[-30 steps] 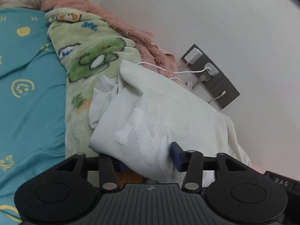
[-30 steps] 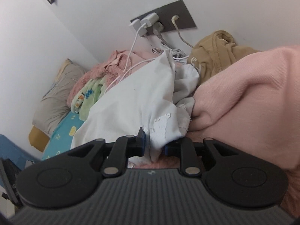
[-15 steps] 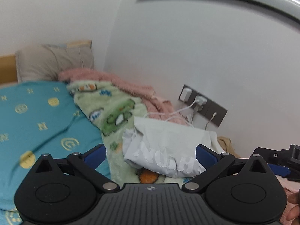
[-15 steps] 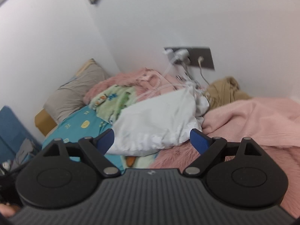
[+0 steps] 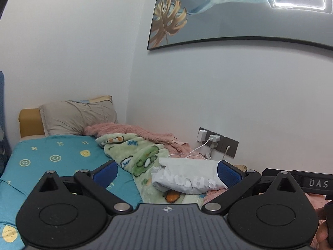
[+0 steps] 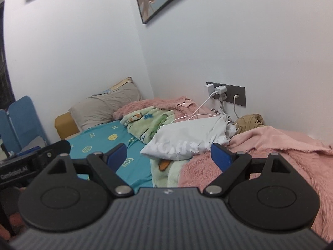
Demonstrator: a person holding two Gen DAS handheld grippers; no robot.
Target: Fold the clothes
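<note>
Both grippers have let go and pulled back, jaws spread wide: left gripper (image 5: pixel 166 171), right gripper (image 6: pixel 168 153). The folded white printed cotton garment (image 5: pixel 187 174) lies crosswise on the green cartoon fleece blanket (image 5: pixel 143 158), straight ahead.

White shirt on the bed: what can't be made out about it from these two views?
- White shirt: left wrist view, right end hidden behind the left tool finger.
- Its print: cracked, unreadable in both views.
- Its underside: hidden against the green blanket.
- Tan garment: right wrist view, partly hidden behind the shirt.

- Even, cool indoor light; soft shadows.
- Ceiling lamp glare on the framed picture (image 5: pixel 239 12).
- Fisheye bending, dark corners; right view slightly soft.
</note>
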